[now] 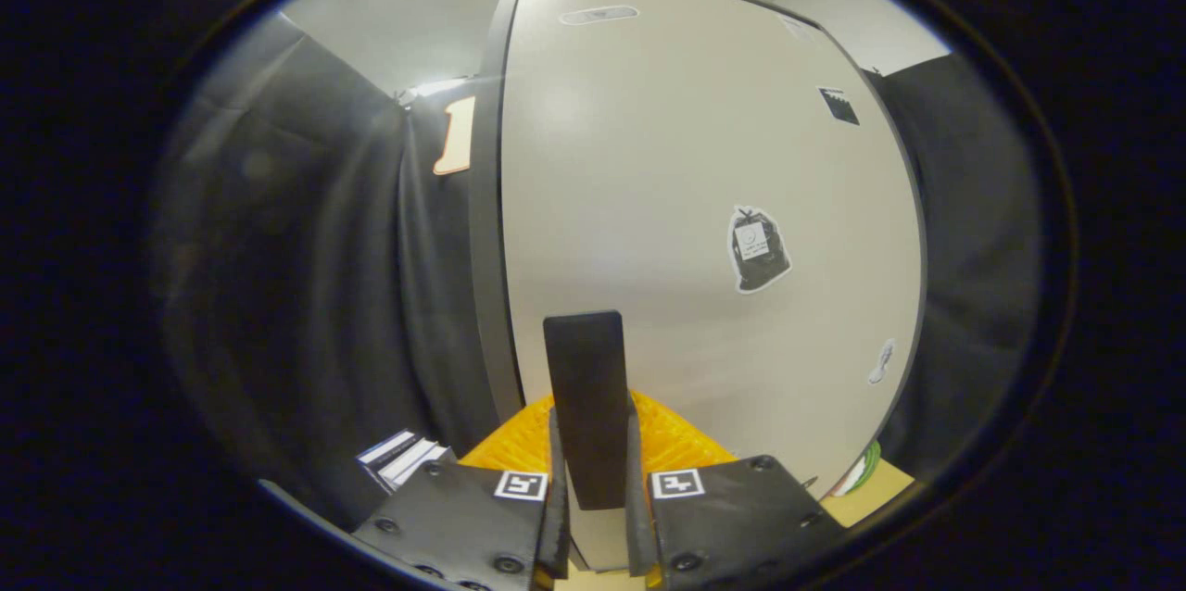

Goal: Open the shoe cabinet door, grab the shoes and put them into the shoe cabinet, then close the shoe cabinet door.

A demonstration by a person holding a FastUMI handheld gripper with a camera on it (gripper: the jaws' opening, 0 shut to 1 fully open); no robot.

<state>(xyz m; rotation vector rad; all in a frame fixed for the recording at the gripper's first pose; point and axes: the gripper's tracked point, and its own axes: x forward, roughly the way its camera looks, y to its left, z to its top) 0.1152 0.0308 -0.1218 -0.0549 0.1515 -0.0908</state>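
The shoe cabinet door (pixel 686 183) is a pale flat panel with a dark edge (pixel 484 230) on its left side, and it stands right in front of me. A black upright bar handle (pixel 584 359) sticks out from the door's lower part. My gripper (pixel 593 443) is shut on this handle, one finger pressing on each side of it. Ribbed pads (pixel 676 443) show on both sides of the handle. The door looks closed or nearly so; the cabinet's inside is hidden.
Stickers sit on the door: a black bag shape (pixel 758 248), a small black square (pixel 839 105) and a small pale shape (pixel 880 361). Black cloth (pixel 306 276) hangs on both sides. White flat items (pixel 403 459) lie low left. A wooden surface (pixel 880 484) shows low right.
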